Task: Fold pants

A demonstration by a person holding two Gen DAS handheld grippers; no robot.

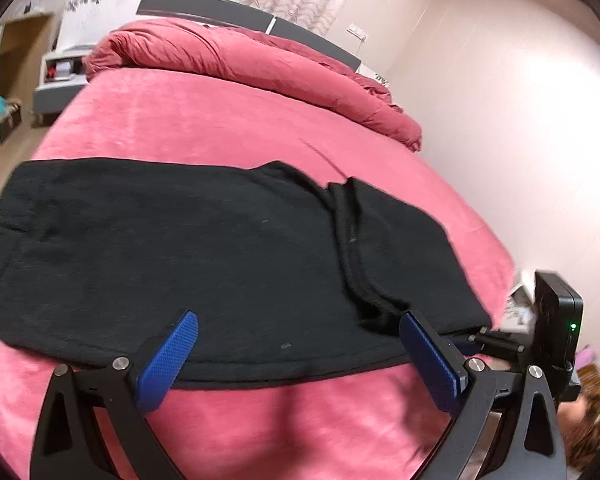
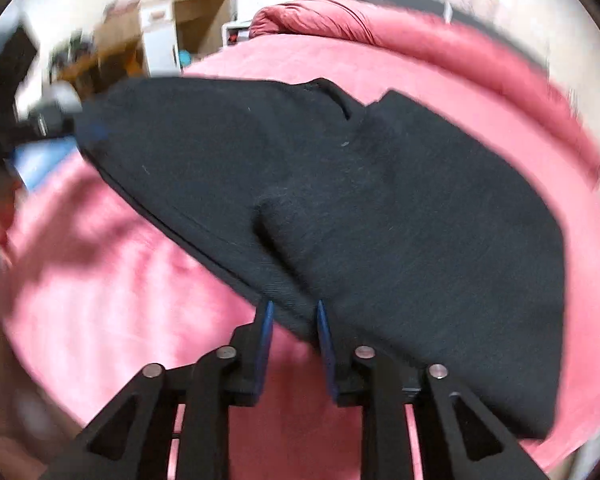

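Black pants (image 1: 180, 248) lie spread across the pink bed (image 1: 204, 120), with a bunched seam ridge right of centre. My left gripper (image 1: 298, 320) is open wide, its blue fingers (image 1: 168, 360) over the pants' near edge, holding nothing. In the right wrist view the pants (image 2: 380, 200) hang lifted and tilted. My right gripper (image 2: 292, 312) is nearly closed on the pants' near edge, which sits between its blue fingers (image 2: 266, 344). The view is motion-blurred.
A rolled red duvet (image 1: 240, 64) lies along the head of the bed by a grey headboard (image 1: 204, 6). A white nightstand (image 1: 60, 68) and wooden furniture (image 2: 112, 52) stand to the left. A pale wall (image 1: 500, 100) runs on the right.
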